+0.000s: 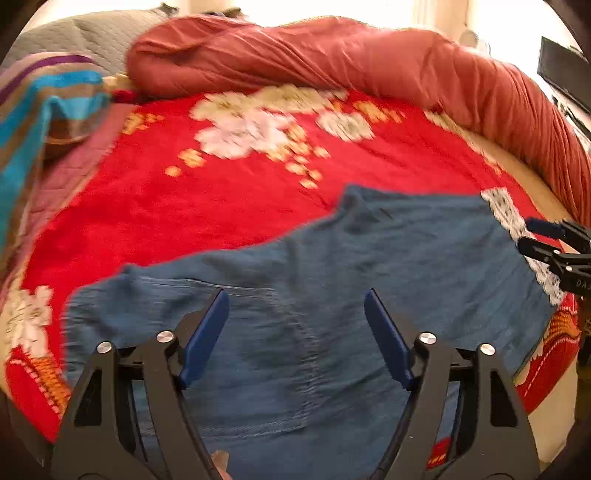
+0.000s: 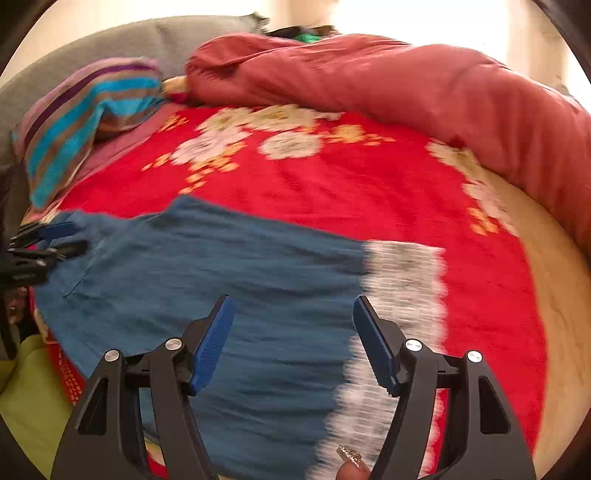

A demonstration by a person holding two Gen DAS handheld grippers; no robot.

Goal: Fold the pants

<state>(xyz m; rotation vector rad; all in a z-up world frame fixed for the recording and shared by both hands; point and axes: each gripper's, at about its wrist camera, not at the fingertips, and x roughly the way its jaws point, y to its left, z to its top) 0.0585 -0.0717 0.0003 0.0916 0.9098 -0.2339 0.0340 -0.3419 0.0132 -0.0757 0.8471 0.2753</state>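
Blue cotton pants with a white lace hem (image 1: 369, 266), spread flat on a red floral blanket (image 1: 166, 199) covering the bed, partly folded, lace cuff toward the right edge of the blanket. Left gripper (image 1: 295, 332) poised above the waist end of the pants, near a stitched pocket; jaws spread wide, blue pads apart, nothing between them, no contact with the cloth visible. Right gripper (image 2: 293, 336) above the leg end, by the boundary of blue cloth and lace trim (image 2: 402, 280); jaws likewise wide apart and empty. Each gripper visible at the margin of the other's view, at opposite ends of the garment. Fingertip with a glittered nail (image 2: 351, 458) at the lower edge of the right wrist view, beside the gripper body. Rolled rust-red quilt (image 1: 369, 62) along the far side of the bed; striped turquoise, purple and brown cloth (image 2: 81, 122) at the far left corner, against a grey quilted cushion (image 1: 96, 33). Yellow-green fabric (image 2: 29, 398) at the lower left of the right wrist view. Fine detail softened by blur in both views.
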